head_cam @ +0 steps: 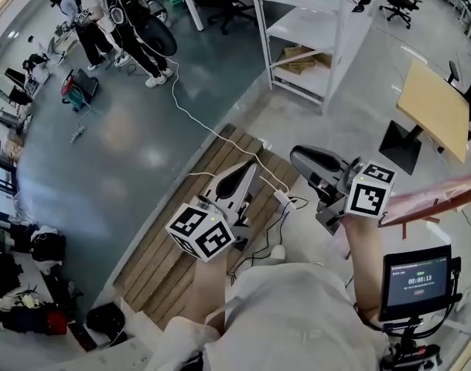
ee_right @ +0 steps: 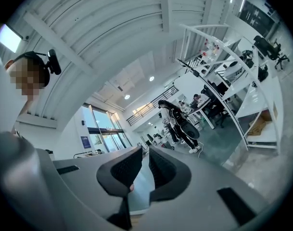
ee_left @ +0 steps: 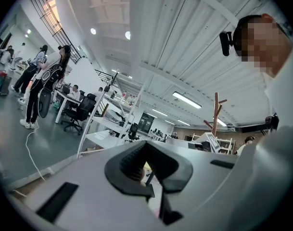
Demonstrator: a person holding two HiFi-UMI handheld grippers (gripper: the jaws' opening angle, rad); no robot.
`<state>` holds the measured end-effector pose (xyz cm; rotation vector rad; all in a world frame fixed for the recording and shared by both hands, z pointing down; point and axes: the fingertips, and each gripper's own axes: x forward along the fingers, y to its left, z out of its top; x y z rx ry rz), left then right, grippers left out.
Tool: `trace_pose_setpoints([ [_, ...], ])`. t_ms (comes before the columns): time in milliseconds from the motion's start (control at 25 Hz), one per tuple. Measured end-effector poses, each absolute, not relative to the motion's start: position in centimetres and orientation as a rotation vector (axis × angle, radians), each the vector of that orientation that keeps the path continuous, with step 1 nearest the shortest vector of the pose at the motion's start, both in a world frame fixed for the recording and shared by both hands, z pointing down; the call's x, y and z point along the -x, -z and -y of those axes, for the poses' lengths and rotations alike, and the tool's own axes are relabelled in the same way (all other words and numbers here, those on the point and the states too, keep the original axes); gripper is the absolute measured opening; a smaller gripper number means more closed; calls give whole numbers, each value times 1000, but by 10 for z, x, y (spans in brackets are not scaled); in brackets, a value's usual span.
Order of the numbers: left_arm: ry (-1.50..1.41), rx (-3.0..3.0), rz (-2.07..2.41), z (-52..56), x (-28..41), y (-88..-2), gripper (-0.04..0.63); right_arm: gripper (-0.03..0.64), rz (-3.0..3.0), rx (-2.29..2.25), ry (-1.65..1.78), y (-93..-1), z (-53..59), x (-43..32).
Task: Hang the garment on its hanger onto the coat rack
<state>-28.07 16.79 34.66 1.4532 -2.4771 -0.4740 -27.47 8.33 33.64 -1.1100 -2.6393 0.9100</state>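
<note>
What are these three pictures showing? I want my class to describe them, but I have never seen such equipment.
No robot here: a person holds a two-jaw tool in each hand, the left gripper and the right gripper; the patterned cubes belong to them. One picture looks down from a head camera; the other two come from cameras riding on each gripper. Below lie a slatted wooden platform and a white cable. A wooden coat rack stands across the room. Neither gripper holds anything: the left jaws meet at the tips, the right stand a slit apart.
</note>
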Motion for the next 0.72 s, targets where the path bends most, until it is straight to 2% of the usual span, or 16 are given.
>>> trace_pose_setpoints([
  [720, 593, -1571, 2303, -133, 281, -358, 3, 54, 2688, 1011, -970, -348, -49, 273],
])
